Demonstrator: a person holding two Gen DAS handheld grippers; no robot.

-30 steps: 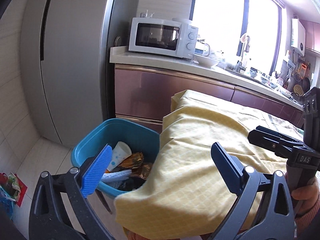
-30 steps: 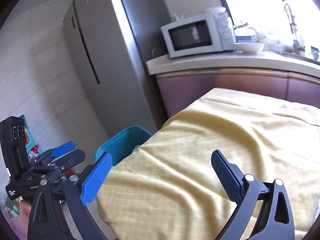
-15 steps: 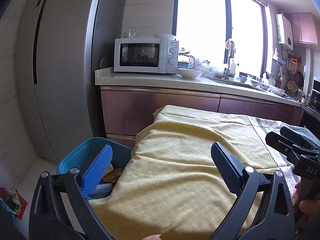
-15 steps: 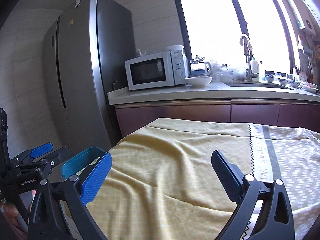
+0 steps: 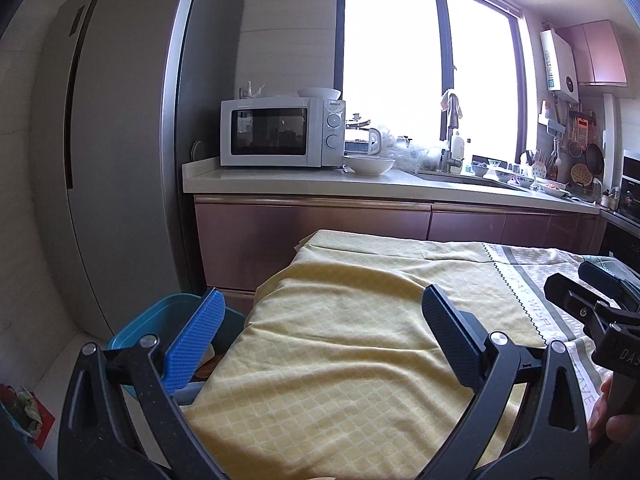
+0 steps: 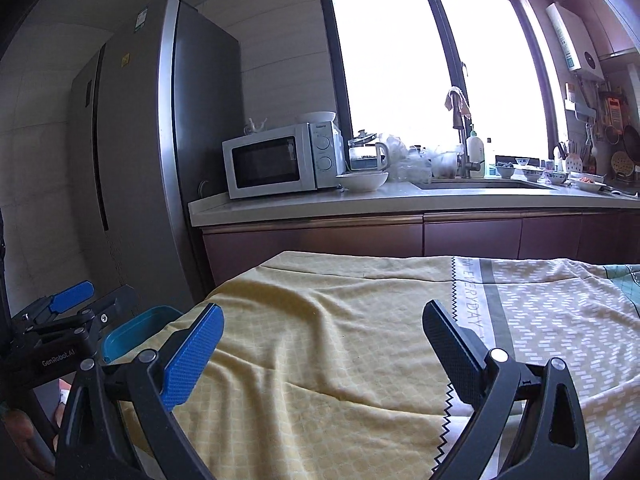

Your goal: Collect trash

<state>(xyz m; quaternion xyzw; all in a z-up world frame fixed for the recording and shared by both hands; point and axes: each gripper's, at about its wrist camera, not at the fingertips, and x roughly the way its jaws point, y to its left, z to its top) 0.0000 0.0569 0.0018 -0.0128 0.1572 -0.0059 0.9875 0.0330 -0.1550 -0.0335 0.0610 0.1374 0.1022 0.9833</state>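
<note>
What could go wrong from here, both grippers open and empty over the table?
1. The blue bin sits low beside the table, partly hidden by the yellow tablecloth; a drop could miss it.
2. The cloth is loose and wrinkled; the left gripper or right gripper may snag it.

tablecloth: yellow check, grey zigzag band | bin: teal-blue | microwave: white | cabinets: mauve
</note>
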